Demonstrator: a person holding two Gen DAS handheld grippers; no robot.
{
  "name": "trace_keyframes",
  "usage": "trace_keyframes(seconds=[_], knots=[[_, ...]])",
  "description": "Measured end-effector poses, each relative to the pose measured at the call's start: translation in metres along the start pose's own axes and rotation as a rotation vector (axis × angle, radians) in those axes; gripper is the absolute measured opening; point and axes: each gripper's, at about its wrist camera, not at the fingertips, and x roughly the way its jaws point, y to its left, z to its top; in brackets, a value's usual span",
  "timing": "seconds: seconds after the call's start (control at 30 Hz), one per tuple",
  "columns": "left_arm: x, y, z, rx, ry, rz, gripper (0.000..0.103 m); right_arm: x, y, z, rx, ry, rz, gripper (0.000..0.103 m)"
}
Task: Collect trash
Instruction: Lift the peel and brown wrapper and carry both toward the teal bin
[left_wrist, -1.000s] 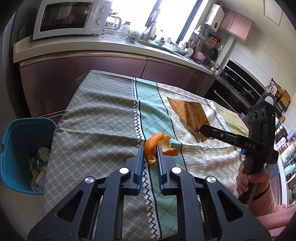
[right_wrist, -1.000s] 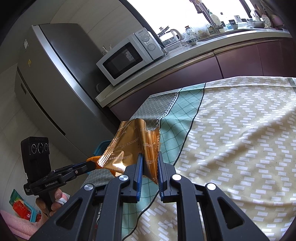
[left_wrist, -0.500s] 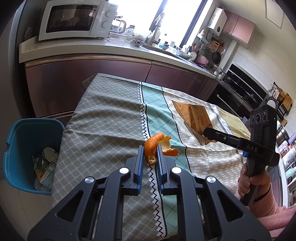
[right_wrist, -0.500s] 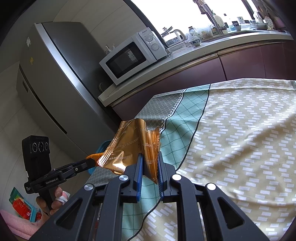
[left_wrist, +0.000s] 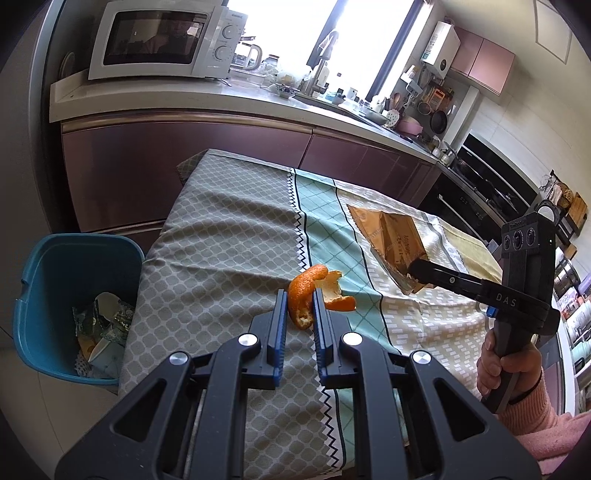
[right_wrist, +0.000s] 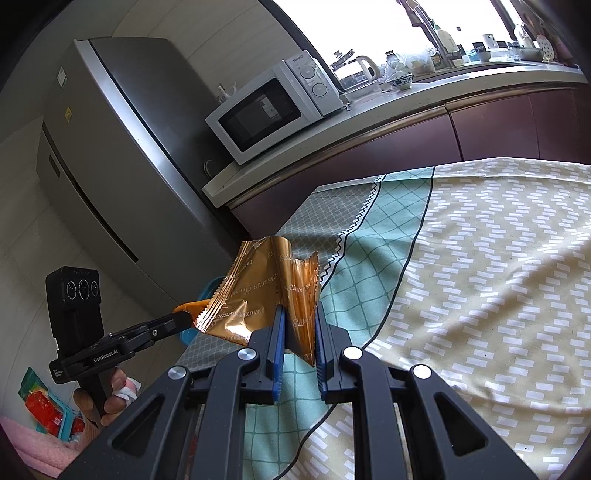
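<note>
A kitchen counter (left_wrist: 229, 96) with a microwave (left_wrist: 159, 38) ran behind the patterned tablecloth (left_wrist: 229, 251); a blue bin (left_wrist: 40, 295) stood at its corner. The right gripper (right_wrist: 298, 325) pinched a golden wrapper (right_wrist: 258, 291) above the cloth, the left gripper (left_wrist: 298, 314) an orange peel (left_wrist: 306, 291).

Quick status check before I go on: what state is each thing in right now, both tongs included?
Left tongs: shut on the orange peel.
Orange peel: pinched, lifted off the tablecloth.
Right tongs: shut on the gold wrapper.
Gold wrapper: crumpled, torn open, held up.
Blue bin: open, upright, trash already inside.
Microwave: door closed.
</note>
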Motion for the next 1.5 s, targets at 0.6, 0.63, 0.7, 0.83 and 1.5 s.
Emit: trace_keyframes(seconds=[0.6, 0.63, 0.7, 0.83, 1.5], knots=[[-0.018, 0.021, -0.001, -0.037, -0.030, 0.027, 0.014, 0.015, 0.016, 0.000, -0.024, 0.020, 0.017, 0.013], [-0.019, 0.023, -0.001, -0.039, -0.032, 0.029, 0.014, 0.016, 0.017, 0.000, -0.026, 0.021, 0.018, 0.013], [-0.023, 0.025, -0.001, -0.042, -0.036, 0.034, 0.014, 0.017, 0.019, 0.000, -0.029, 0.023, 0.022, 0.013], [-0.026, 0.029, -0.001, -0.047, -0.043, 0.042, 0.014, 0.019, 0.023, 0.000, -0.038, 0.027, 0.027, 0.013], [-0.047, 0.041, -0.001, -0.070, -0.076, 0.078, 0.014, 0.031, 0.042, 0.002, -0.068, 0.045, 0.052, 0.013]])
